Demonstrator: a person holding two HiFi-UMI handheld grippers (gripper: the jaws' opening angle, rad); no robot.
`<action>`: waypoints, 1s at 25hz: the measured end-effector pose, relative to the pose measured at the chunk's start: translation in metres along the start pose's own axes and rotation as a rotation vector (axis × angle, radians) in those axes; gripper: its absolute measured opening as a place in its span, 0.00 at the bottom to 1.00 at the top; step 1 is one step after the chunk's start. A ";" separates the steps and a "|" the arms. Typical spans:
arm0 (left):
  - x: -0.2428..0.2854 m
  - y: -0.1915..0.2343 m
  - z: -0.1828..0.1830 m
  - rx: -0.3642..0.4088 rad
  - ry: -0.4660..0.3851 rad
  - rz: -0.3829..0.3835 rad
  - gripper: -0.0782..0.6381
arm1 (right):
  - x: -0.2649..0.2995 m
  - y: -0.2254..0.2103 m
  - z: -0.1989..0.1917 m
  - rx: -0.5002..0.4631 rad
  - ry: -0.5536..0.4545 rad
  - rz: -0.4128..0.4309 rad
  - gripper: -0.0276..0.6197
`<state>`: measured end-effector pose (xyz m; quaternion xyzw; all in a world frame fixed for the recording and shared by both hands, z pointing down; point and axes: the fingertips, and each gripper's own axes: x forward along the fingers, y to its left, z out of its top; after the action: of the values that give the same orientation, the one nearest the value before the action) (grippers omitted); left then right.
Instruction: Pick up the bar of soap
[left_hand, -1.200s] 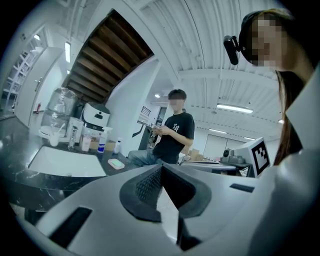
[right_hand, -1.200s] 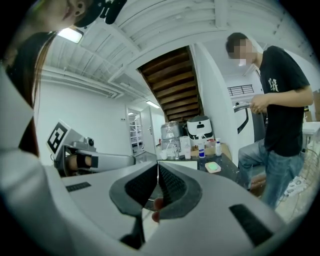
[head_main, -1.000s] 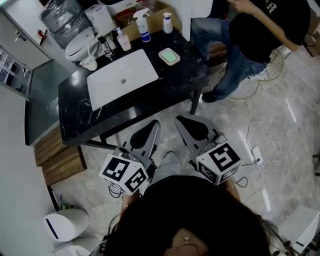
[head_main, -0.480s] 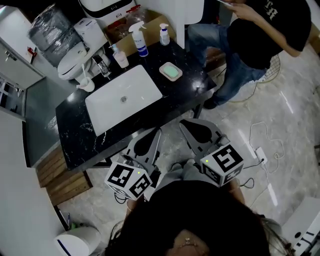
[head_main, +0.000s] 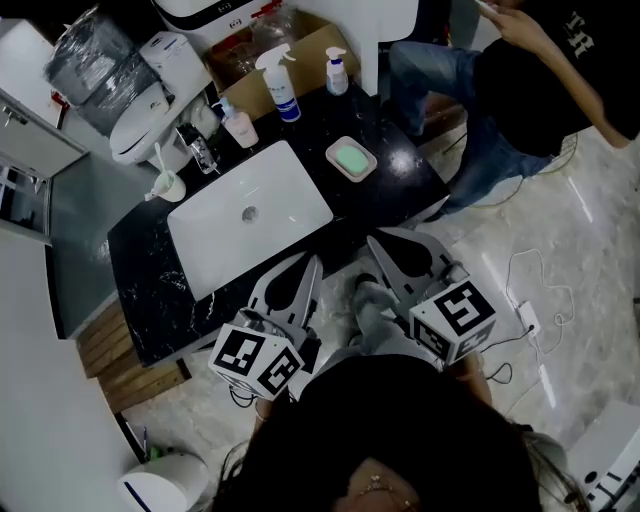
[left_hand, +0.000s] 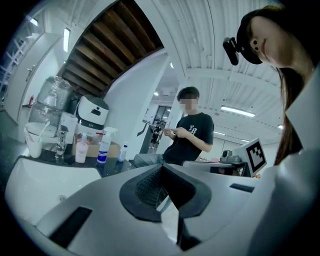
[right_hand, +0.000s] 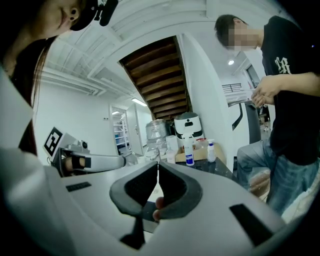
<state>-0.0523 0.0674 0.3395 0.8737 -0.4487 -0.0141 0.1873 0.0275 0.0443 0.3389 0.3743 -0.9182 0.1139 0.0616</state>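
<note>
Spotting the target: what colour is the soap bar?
The soap bar is pale green; head view shows it best.

No text legible. White print on the bystander's black shirt (right_hand: 282, 65) and the blue label on the spray bottle (head_main: 285, 95), far side of the table (head_main: 400, 180), are too small to read.

Glossy black veined-stone counter (head_main: 400, 185), smooth white glazed basin (head_main: 280, 195), polished pale stone floor (head_main: 570, 240), matt wooden slats (head_main: 105, 342).

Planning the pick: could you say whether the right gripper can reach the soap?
Probably yes: bare counter lies between the right gripper and the soap, though its shut jaws must open first.
</note>
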 end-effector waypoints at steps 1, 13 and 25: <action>0.009 0.006 0.005 0.001 -0.002 0.005 0.12 | 0.007 -0.008 0.004 0.002 -0.004 0.001 0.05; 0.105 0.055 0.052 0.004 -0.031 0.049 0.12 | 0.077 -0.099 0.032 0.030 -0.003 0.068 0.06; 0.135 0.104 0.070 -0.011 -0.037 0.071 0.12 | 0.138 -0.144 0.015 0.033 0.085 0.046 0.06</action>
<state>-0.0663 -0.1154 0.3293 0.8559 -0.4826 -0.0263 0.1840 0.0302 -0.1525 0.3754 0.3486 -0.9212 0.1463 0.0918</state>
